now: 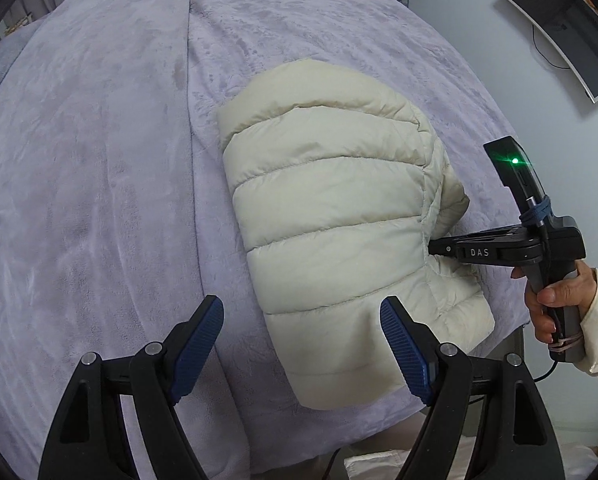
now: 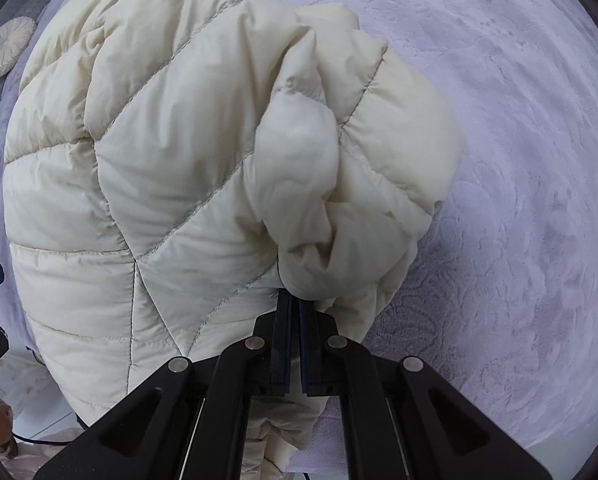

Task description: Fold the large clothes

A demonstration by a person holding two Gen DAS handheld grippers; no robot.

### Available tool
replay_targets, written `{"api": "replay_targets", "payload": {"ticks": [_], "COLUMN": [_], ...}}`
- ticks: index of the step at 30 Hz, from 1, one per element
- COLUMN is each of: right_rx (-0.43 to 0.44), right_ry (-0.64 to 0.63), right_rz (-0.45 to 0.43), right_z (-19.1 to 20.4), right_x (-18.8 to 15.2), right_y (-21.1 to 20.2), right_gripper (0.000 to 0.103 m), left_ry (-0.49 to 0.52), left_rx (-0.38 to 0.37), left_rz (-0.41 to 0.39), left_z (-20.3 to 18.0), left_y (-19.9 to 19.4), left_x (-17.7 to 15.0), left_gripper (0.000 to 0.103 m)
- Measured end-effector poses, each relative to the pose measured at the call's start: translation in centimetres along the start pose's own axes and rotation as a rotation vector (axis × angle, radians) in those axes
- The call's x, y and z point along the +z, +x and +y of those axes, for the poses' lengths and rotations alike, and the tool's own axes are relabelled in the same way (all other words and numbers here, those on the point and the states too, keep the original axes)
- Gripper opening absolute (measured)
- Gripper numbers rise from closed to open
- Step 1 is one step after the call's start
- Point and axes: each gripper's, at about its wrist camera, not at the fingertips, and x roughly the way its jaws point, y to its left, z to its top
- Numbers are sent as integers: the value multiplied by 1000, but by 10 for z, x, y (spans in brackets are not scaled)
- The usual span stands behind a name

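Lavender blanket (image 1: 99,184) covers the bed and serves as the folding surface; its left half lies bare, presumably leaving room to work. Left gripper (image 1: 301,346) hovers above the near edge of the cream puffer jacket (image 1: 327,216), jaws spread wide and holding nothing, one blue pad over the blanket and the other over the hem, apparently poised to pin or take that edge. The jacket lies right of centre as a compact quilted bundle, already partly folded. Right gripper (image 2: 295,304), held by a hand (image 1: 547,300) at the bed's right edge, is clamped onto a bunched fold at the jacket's side, likely a sleeve or collar section gathered for tucking.
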Motion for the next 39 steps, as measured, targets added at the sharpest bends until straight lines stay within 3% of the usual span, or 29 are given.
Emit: {"api": "replay_targets", "payload": {"ticks": [8,14,15,16,17,19,20,21,22,26,28,32,39], "right_rx": [-21,-53,-52,-53,-59,-63,-65,-64,-63,-73,-73,-69,-117], "right_ry": [96,122,127,130,131,131,131,130,130,120,128,132,113], "right_rz": [-86,-199,-211,-223,-233,-255,-269,-279,-295,-341,-364,-449,-486], "right_z": [-5,23,29,35,40,49,58,65,69,87,89,88,88], "right_x": [-32,-67,-72,-76,-79,-84,-86,-77,-77,-83,-85,-95,-114], "right_y": [-46,-96,-101,-106,-111,-116,-121,-125,-130,-145,-151,-162,-181], "right_gripper": [4,4,4,4,4,14,42,82,91,93,99,103,103], "left_ry": [-32,-52,-53,-54,-57,-59,-62,-66,-69,-61,-62,-95,-142], "left_rx": [81,67,64,63,66,67,70,80,97,208,236,238,291], "left_rz": [-7,-40,-45,-47,-58,-61,-61,-63,-70,-134,-156,-183,-188], "left_z": [13,22,23,23,23,21,20,21,19,6,-1,-14,-36], "left_y": [-12,-30,-34,-36,-40,-46,-48,-51,-55,-74,-82,-95,-108], "left_x": [-8,-17,-19,-19,-20,-20,-20,-20,-20,-23,-25,-32,-47], "left_gripper": [82,82,86,103,103,103,103,103,103,103,103,103,103]}}
